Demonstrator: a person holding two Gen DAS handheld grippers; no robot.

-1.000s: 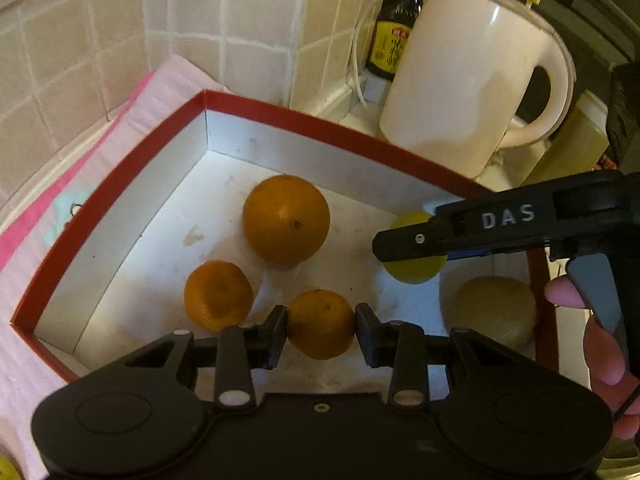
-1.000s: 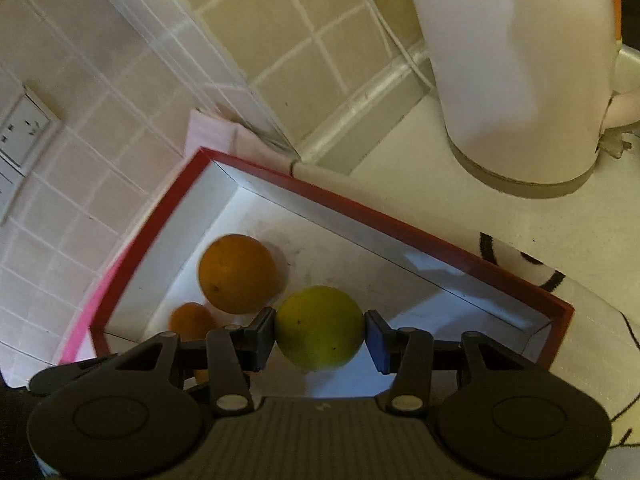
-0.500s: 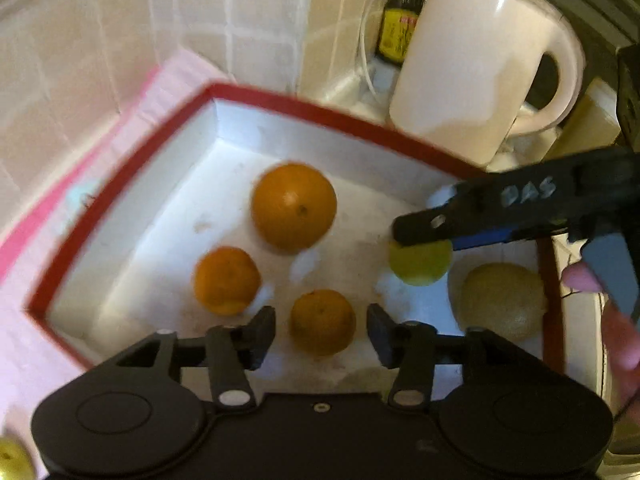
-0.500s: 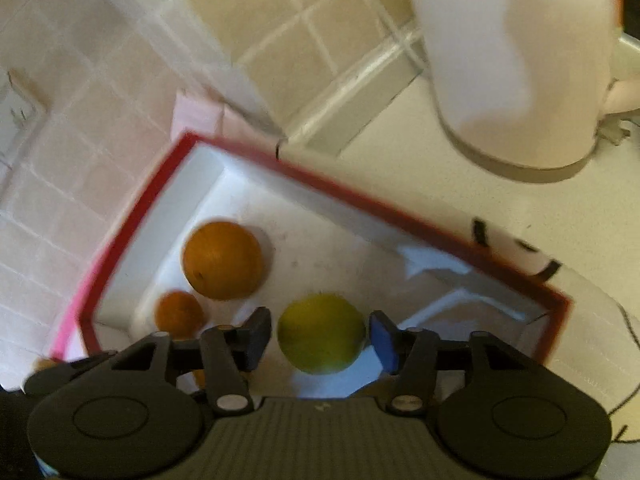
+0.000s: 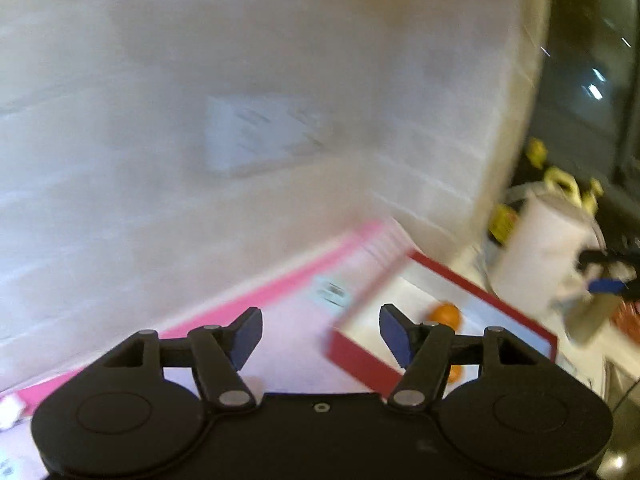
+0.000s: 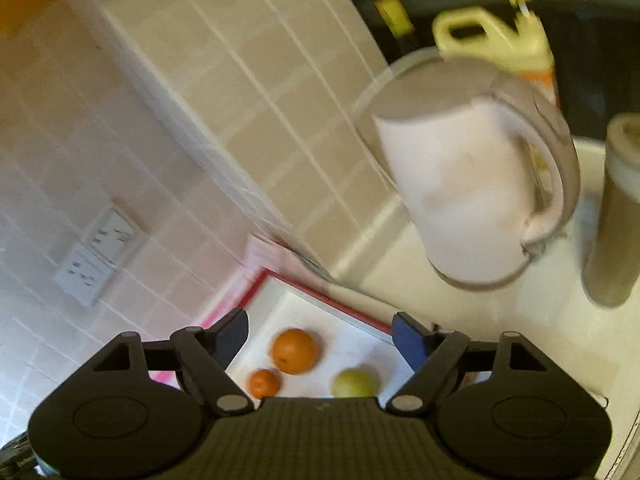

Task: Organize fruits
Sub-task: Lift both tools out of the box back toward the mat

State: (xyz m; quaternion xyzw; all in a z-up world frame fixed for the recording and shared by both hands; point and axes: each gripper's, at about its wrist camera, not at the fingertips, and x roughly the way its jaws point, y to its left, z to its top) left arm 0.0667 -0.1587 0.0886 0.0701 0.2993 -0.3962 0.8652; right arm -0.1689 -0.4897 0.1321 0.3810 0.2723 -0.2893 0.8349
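Observation:
A red-rimmed white box (image 6: pixel 276 278) holds a large orange (image 6: pixel 294 350), a small orange (image 6: pixel 264 383) and a yellow-green fruit (image 6: pixel 354 383). My right gripper (image 6: pixel 320 334) is open and empty, raised above the box. My left gripper (image 5: pixel 320 334) is open and empty, off the box's left corner over the pink cloth (image 5: pixel 280 300). The left wrist view is blurred; it shows the box (image 5: pixel 460 278) and one orange (image 5: pixel 446 314) at lower right.
A white kettle (image 6: pixel 468 184) stands right of the box, with a beige cup (image 6: pixel 612 216) and a yellow jug (image 6: pixel 496 36) beyond. The tiled wall with a socket plate (image 6: pixel 96 258) is close on the left.
Both grippers opened wide and drew back and up from the box. The small orange and the yellow-green fruit now lie free inside it. The left gripper swung left toward the wall.

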